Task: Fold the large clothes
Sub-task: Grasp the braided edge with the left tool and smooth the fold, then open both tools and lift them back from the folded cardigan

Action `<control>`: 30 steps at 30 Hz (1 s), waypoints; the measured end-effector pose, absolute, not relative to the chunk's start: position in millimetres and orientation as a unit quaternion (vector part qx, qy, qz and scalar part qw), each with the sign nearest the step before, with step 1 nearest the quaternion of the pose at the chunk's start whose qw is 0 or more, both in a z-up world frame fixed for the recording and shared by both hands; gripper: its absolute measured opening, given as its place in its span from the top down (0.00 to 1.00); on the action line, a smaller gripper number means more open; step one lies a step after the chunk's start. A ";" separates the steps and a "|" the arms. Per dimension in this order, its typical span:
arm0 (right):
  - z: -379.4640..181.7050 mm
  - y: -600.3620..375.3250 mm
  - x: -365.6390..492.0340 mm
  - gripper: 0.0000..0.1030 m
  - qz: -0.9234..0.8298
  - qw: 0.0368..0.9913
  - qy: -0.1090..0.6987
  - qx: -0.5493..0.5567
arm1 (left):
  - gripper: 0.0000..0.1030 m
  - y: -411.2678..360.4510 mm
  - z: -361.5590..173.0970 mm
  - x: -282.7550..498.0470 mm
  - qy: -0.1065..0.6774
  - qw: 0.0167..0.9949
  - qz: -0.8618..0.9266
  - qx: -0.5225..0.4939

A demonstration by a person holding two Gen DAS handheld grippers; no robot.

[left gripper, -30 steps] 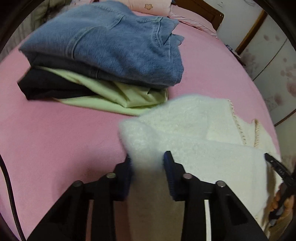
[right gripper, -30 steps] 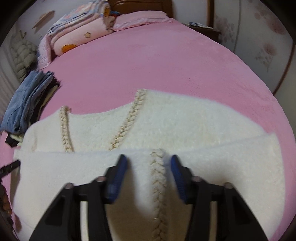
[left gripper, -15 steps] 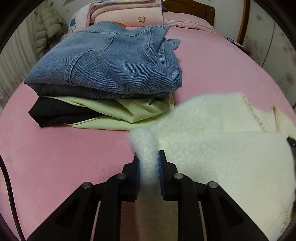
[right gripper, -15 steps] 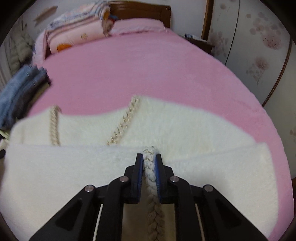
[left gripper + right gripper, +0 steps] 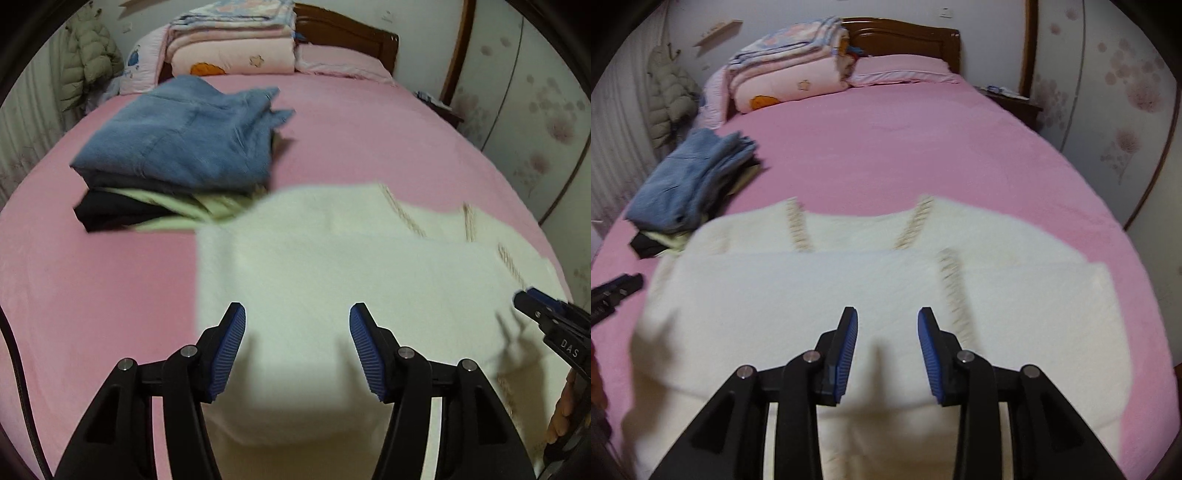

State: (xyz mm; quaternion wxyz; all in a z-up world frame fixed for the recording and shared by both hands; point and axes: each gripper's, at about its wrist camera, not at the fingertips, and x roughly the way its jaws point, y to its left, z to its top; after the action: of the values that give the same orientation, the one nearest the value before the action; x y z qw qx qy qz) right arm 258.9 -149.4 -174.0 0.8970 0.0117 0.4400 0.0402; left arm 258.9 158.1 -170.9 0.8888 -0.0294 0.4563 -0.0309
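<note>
Cream fleece cardigan [image 5: 332, 266] lay flat on the pink bed [image 5: 92, 288], its near portion doubled back over itself so that a straight folded edge ran side to side across both views, with the braided trim [image 5: 951, 280] showing on top and two more trim lines reaching away toward the headboard. Its long axis ran left to right across the person, not away from them.

Left gripper [image 5: 297, 349] hung just above the near-left part of the garment, jaws spread wide and holding nothing, with its shadow falling on the fleece below. Right gripper [image 5: 887, 350] hung over the middle of the near fold, jaws also apart (a little less so than the left) and empty; the braided trim lay just to the right of its right finger rather than between the two. In the left wrist view the right gripper's tip showed at the far right edge, so the two tools stood spaced along the garment's length.

A stack of folded clothes [image 5: 177, 158], blue denim on top of pale green and black pieces, sat beyond the cardigan's left end, touching or nearly touching its far corner; motion blur made that hard to settle.

My judgement is that one fold was laid down and the next would bring one end over the other. The left end sat nearer the left gripper, and the right end lay well off to the side of the right gripper.
</note>
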 end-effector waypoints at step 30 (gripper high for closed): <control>-79.9 -194.3 148.4 0.60 0.010 0.916 0.394 0.077 | 0.14 148.1 -62.7 153.7 0.429 0.901 0.002 -0.057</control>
State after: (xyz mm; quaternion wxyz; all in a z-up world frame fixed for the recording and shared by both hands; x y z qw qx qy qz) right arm 148.4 -194.3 -79.9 0.9158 0.0768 0.3940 0.0099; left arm 153.7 148.1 -62.7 0.9015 -0.0571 0.4290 0.0017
